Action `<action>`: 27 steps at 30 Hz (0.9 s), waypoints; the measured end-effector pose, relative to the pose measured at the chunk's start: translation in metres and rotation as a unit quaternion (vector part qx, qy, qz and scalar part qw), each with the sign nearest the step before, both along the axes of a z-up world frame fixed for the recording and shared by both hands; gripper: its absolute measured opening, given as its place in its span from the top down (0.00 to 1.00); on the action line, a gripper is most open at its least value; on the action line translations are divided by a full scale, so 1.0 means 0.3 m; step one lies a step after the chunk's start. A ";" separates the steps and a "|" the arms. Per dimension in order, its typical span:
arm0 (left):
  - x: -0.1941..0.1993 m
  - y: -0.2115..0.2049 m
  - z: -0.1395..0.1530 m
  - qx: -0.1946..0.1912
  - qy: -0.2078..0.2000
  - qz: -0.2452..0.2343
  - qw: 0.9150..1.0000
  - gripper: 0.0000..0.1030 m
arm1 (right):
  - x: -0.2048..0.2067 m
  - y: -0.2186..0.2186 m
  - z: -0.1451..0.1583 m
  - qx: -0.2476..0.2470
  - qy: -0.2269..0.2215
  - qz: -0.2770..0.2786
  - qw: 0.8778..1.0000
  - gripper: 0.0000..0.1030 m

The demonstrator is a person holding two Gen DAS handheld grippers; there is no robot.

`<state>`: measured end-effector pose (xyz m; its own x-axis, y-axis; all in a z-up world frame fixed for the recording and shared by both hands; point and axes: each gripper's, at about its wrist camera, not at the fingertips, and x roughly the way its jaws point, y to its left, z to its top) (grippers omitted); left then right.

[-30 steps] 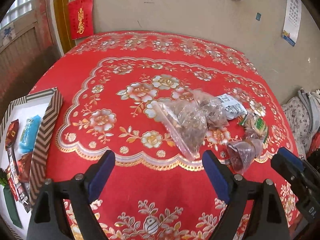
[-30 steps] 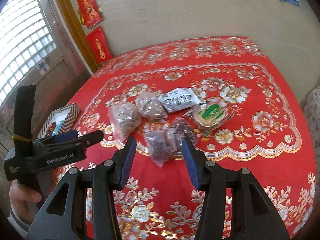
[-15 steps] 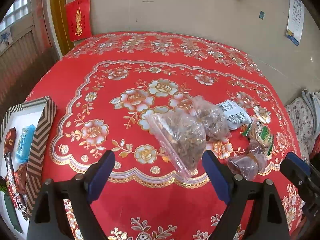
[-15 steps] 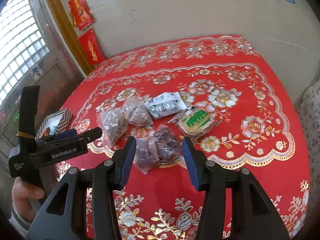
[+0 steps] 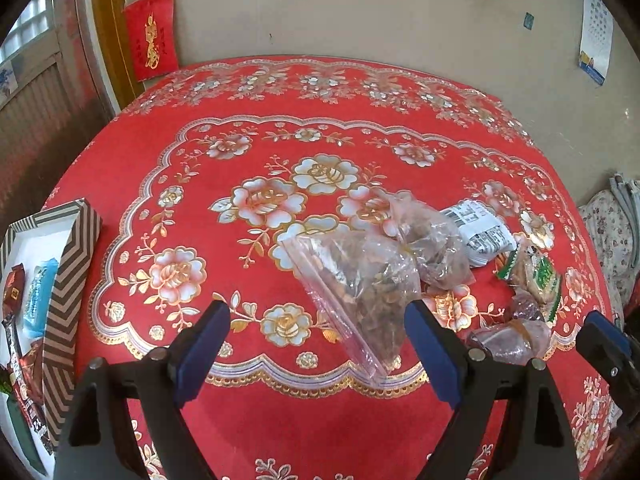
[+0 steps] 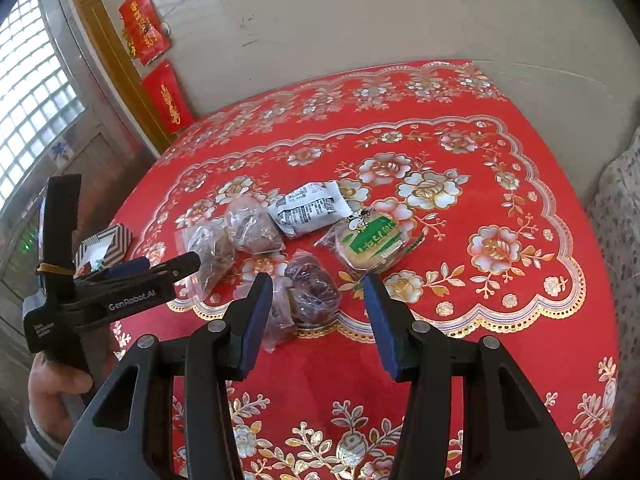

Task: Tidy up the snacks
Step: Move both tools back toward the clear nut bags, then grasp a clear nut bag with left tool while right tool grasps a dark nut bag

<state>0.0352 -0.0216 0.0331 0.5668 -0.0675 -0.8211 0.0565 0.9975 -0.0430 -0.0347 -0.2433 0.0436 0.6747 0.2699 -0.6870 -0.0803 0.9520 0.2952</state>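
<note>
Two claws hang over the red floral tablecloth (image 5: 240, 92), both spread wide and holding nothing. Far out to the left of the left claw (image 5: 316, 350), at the table's edge, sits the striped box (image 5: 68, 280) with a few packets already in it, the blue packet (image 5: 38, 296) among them. Ahead of that claw and toward its right finger lies the big clear zip bag (image 5: 360, 292) of brown bits, its sealed edge reaching almost between the fingertips. Beyond it sits a second clear bag (image 5: 432, 240), then the white printed packet (image 5: 478, 232).

Further right, the right claw (image 6: 316, 312) is lined up on the dark-filled bag (image 6: 310, 288), which lies just ahead of its fingertips and a little toward the left one; the green-labelled cake (image 6: 370, 242) rests past its right finger.

The step in hand looks like the approach for the next pickup. I judge the right claw must drop lower, straddle the dark bag and pinch its bulk rather than loose film, which may slip.
</note>
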 end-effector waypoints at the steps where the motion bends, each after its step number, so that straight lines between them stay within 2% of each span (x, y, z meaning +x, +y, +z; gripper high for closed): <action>1: 0.005 -0.002 -0.003 -0.001 0.001 0.000 1.000 0.12 | 0.001 0.002 0.001 0.001 0.000 0.002 1.000 0.54; 13: 0.080 -0.030 -0.027 -0.036 0.027 0.002 0.999 0.11 | 0.026 -0.021 -0.014 0.024 0.011 -0.013 1.000 0.54; 17: 0.087 -0.046 -0.027 -0.035 0.025 -0.010 0.999 0.11 | 0.028 -0.039 -0.019 0.034 0.015 -0.017 0.999 0.53; 18: 0.092 -0.053 -0.031 -0.032 0.026 -0.016 0.999 0.11 | 0.029 -0.042 -0.021 0.036 0.016 -0.018 0.999 0.49; 20: 0.104 -0.064 -0.044 -0.020 0.032 -0.025 0.999 0.11 | 0.034 -0.050 -0.031 0.051 0.021 -0.025 0.998 0.45; 23: 0.112 -0.071 -0.064 -0.017 0.035 -0.030 0.999 0.11 | 0.047 -0.051 -0.048 0.077 0.032 -0.019 0.996 0.45; 26: 0.106 -0.080 -0.072 -0.010 0.030 -0.040 0.999 0.12 | 0.063 -0.049 -0.064 0.079 0.040 -0.029 0.996 0.45; 27: 0.102 -0.083 -0.072 -0.008 0.027 -0.045 0.999 0.16 | 0.067 -0.046 -0.068 0.080 0.043 -0.029 0.995 0.45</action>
